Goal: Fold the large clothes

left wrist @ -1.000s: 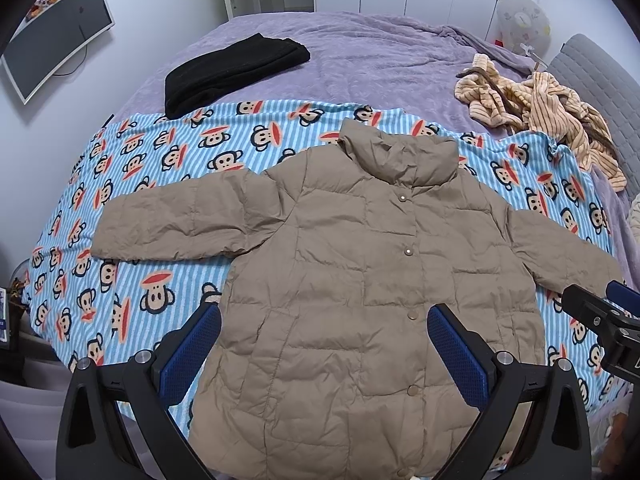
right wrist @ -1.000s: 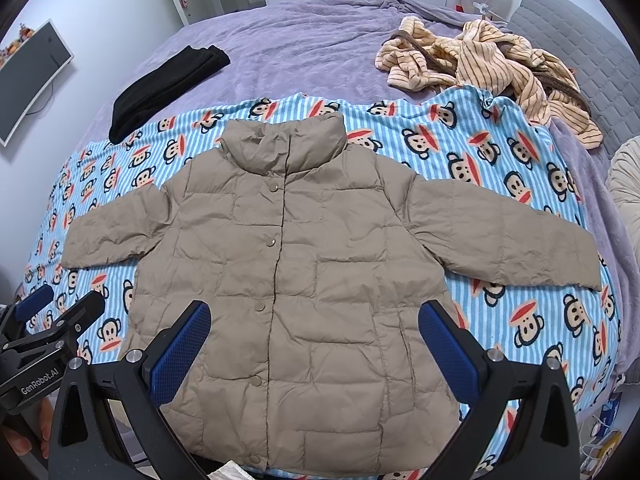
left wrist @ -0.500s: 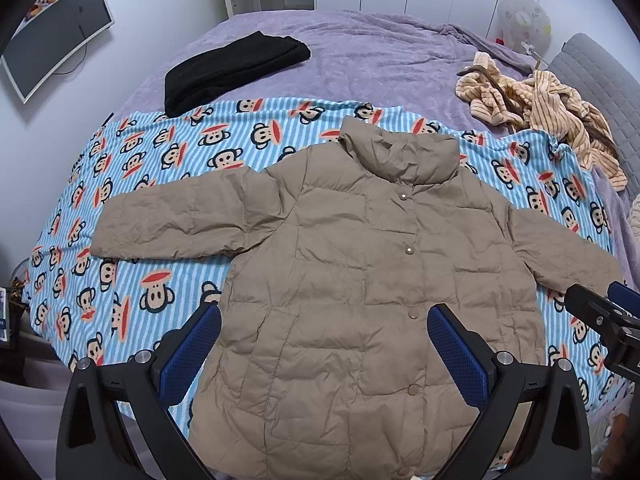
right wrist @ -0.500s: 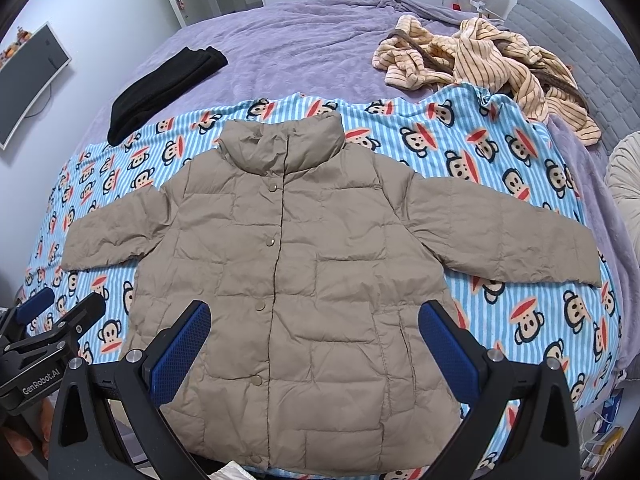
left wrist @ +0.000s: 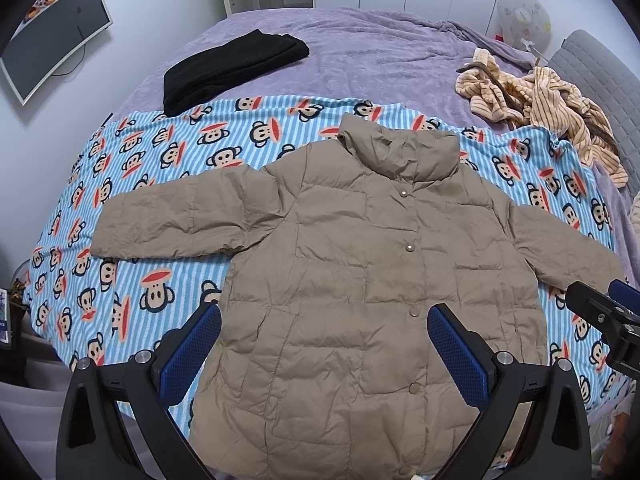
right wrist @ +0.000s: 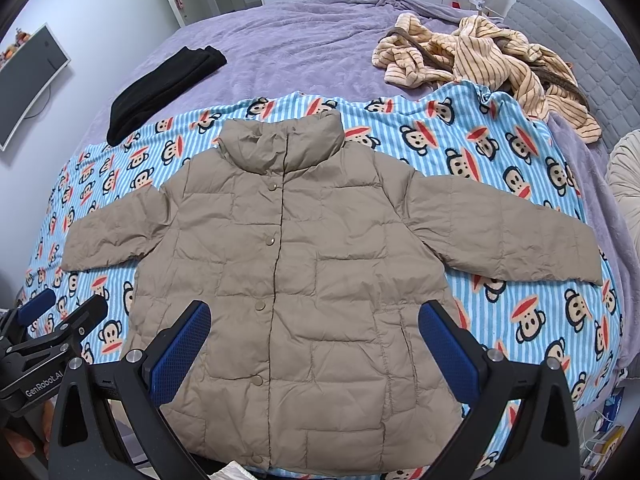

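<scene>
- Both tongs are held above the hem end of the jacket [left wrist: 360,280]: the left gripper [left wrist: 324,344] and the right gripper [right wrist: 314,340] have their blue pads wide apart, and nothing is clamped between them.
- Flat and face up, the jacket is spread on the monkey-print blanket [left wrist: 160,184], which lies over the purple bed cover [right wrist: 300,40].
- Its handling is judged as light, soft and puffy; the quilted shell looks smooth, so a slippery grip may be expected, and a thick pinch is advised.
- A hold at a sleeve cuff, for example the cuff [right wrist: 576,260] far right of the collar [right wrist: 280,144], is judged suitable, or at a hem corner.
- The long axis is seen running from hem to collar, with the collar pointing away from the grippers and the sleeves stretched out on both sides.
</scene>
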A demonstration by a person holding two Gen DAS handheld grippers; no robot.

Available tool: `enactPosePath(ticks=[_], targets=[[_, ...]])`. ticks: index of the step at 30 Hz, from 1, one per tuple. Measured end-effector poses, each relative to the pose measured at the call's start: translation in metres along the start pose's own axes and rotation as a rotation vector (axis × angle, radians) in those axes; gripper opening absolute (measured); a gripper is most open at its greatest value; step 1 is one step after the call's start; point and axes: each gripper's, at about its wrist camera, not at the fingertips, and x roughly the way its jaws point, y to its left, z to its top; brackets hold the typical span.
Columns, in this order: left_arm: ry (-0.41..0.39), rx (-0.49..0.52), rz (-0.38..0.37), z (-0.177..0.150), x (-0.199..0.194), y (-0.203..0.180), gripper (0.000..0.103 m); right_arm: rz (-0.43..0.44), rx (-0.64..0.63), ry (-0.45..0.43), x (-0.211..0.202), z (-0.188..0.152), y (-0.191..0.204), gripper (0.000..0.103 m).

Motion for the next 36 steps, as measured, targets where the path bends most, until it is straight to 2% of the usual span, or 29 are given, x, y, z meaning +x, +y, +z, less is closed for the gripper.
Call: enactPosePath(ticks=[36], targets=[[0.005,0.002,-0.001,0.0009,0.0004,0.0007,0.103,0.001,0.002,0.002,0.0009,0.0025,0.002,0.103]])
